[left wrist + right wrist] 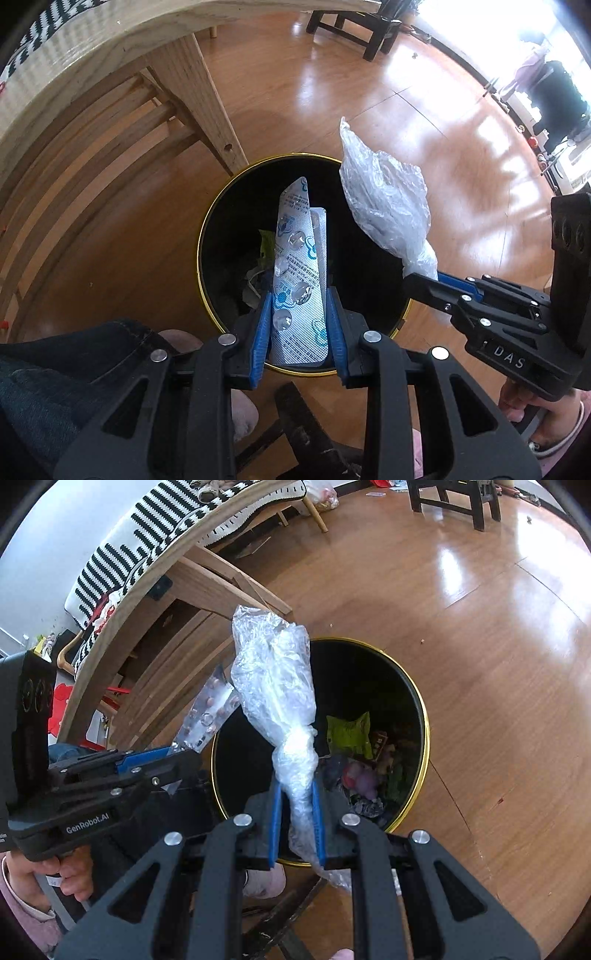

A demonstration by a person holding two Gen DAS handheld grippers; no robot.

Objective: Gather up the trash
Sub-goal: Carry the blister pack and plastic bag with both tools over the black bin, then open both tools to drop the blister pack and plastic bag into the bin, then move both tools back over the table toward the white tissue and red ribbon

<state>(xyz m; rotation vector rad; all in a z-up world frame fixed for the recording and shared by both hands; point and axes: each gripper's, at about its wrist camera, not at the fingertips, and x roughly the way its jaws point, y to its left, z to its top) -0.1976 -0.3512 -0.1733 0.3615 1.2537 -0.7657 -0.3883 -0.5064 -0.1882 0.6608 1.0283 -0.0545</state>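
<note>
Silver blister pack (300, 280) stands clamped in the left gripper (299, 325) over the black, gold-rimmed bin (207, 236); beside it the right gripper (297, 812) pinches a twisted clear plastic bag (275, 686) above the wooden floor (480, 664).

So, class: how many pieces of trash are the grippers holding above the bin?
2. A blister pack in the left gripper; a twisted clear plastic bag in the right gripper. Both hang over the black bin.

Over the round black gold-rimmed bin (207, 236), my left silver blister pack (299, 280) hangs beside my right's crumpled clear plastic bag (275, 686); wooden table leg (207, 103) stands behind.
</note>
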